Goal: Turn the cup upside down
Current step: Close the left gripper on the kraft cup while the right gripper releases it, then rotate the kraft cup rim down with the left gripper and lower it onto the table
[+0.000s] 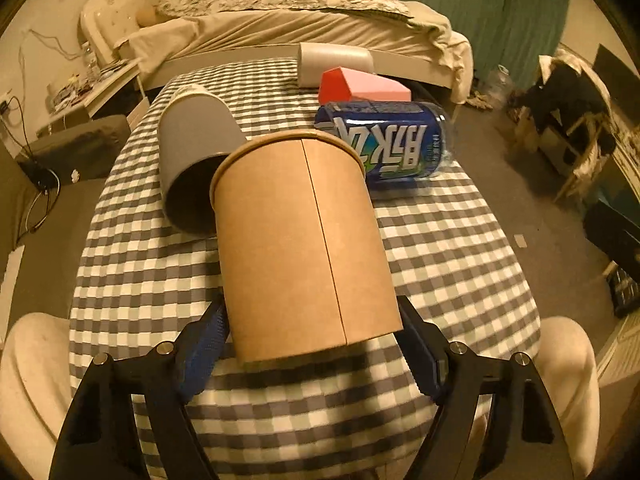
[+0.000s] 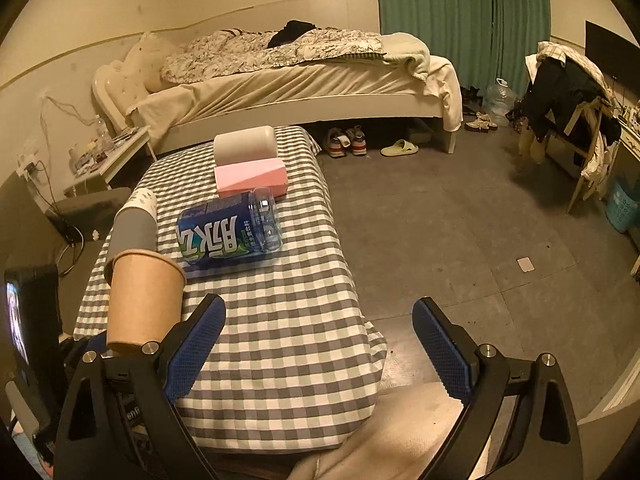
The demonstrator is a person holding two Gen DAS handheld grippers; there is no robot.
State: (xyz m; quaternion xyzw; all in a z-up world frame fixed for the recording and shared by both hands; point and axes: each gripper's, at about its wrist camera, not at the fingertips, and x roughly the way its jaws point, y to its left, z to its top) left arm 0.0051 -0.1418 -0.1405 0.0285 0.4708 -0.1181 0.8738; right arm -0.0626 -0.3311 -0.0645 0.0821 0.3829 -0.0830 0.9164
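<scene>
A brown paper cup (image 1: 304, 240) is held between the blue pads of my left gripper (image 1: 316, 332), which is shut on its narrow base end. The cup is lifted above the checked tablecloth (image 1: 440, 248), with its rim pointing up and away. In the right wrist view the same cup (image 2: 144, 300) stands upright at the left, rim up, over the table's left edge. My right gripper (image 2: 320, 344) is open and empty, above the near right part of the table.
A grey cup (image 1: 196, 144) lies on its side behind the brown cup. A blue-labelled bottle (image 2: 228, 232) lies on its side mid-table. A pink box (image 2: 252, 176) and a white cylinder (image 2: 244, 144) sit at the far end. A bed (image 2: 300, 80) lies beyond.
</scene>
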